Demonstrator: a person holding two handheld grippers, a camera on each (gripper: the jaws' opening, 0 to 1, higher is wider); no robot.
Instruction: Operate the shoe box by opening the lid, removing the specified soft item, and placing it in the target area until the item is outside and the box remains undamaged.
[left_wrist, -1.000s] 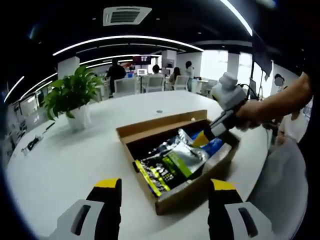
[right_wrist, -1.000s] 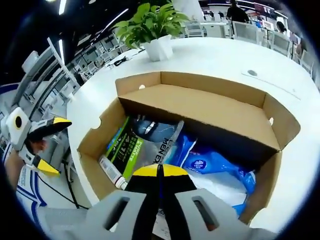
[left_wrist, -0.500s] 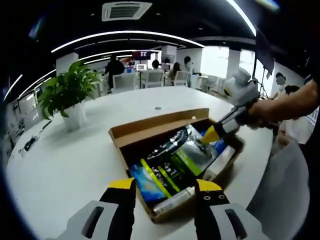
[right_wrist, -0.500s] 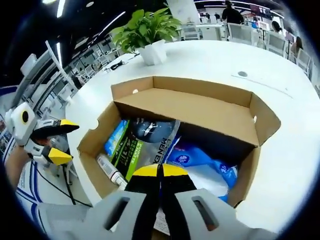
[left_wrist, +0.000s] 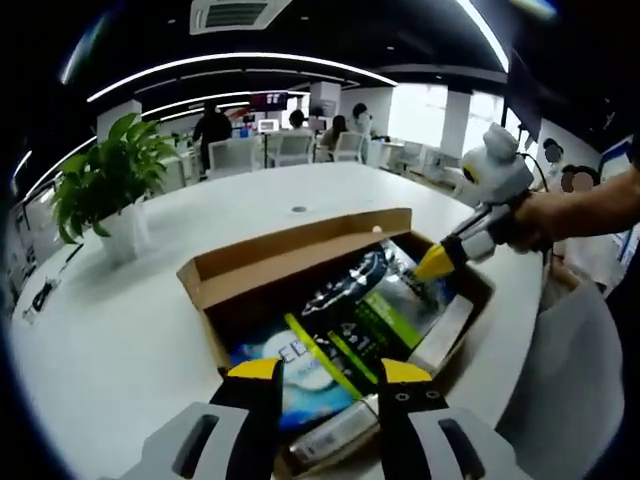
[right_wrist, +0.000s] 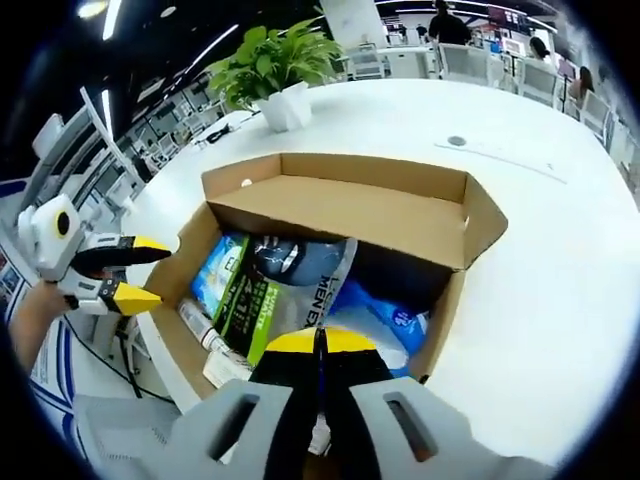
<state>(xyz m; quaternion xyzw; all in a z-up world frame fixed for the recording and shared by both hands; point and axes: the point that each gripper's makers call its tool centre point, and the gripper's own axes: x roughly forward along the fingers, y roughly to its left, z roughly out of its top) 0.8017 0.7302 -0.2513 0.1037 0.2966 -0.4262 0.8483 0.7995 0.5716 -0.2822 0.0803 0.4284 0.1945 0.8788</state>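
My right tongs (right_wrist: 321, 342) have their yellow tips pressed together with nothing between them, hovering over the near side of the open shoe box (right_wrist: 330, 215). In the left gripper view those same tongs (left_wrist: 437, 261) hang over the box's right end, a hand (left_wrist: 530, 218) behind them. My left tongs (left_wrist: 328, 371) stand narrowly apart, gripping nothing, just above the box's near wall; the right gripper view shows them (right_wrist: 128, 274) beside the box's left end, tips parted.

The box sits near the edge of the white table (left_wrist: 110, 330), flaps folded back. Inside lies the soft item, a dark foil pouch (right_wrist: 285, 285) with green lettering, slanting across the middle and resting on the other contents. A blue and white packet (right_wrist: 395, 325) lies beside it at one end, another blue packet (left_wrist: 300, 365) at the other, and a white tube (right_wrist: 200, 330) along the wall.

A potted plant (left_wrist: 105, 190) stands well apart toward the far edge. People (left_wrist: 212, 128) sit at desks beyond the table.
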